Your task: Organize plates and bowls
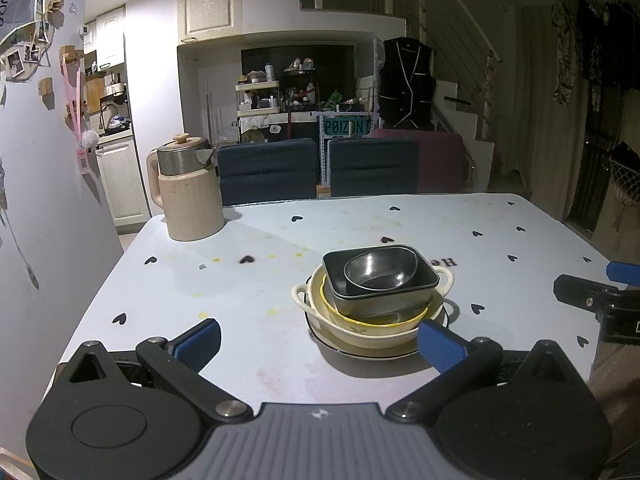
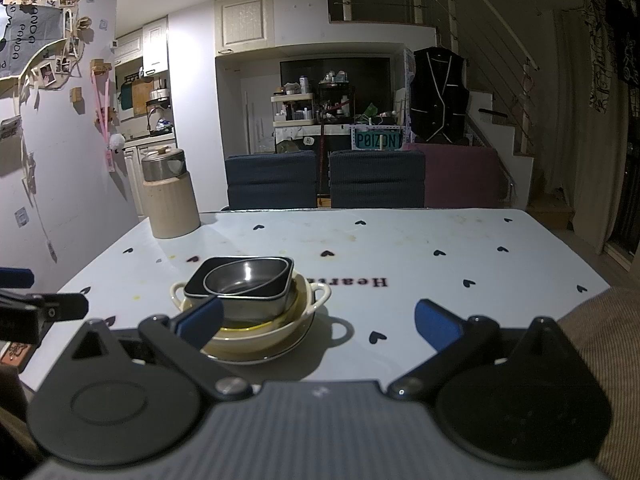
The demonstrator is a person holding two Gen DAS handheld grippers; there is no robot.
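Here, stacked bowls (image 1: 376,292) on a plate (image 1: 360,350), centre of the bench (image 1: 160,292); left tool (image 1: 320,340) wide, empty, low in frame; right tool (image 2: 320,322) wide, empty; kettle (image 1: 186,192) upper left.

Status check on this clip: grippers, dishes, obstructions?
Left gripper open, empty. Right gripper open, empty. Nested dish stack on heart-print table, untouched. Beige kettle far corner, clear of path.

A pale blue table (image 1: 248,320) printed with small black hearts fills the lower middle of both views. A beige kettle (image 1: 188,192) stands at its far left corner. Near centre, a white plate (image 1: 360,354) lies directly on it, carrying stacked bowls.
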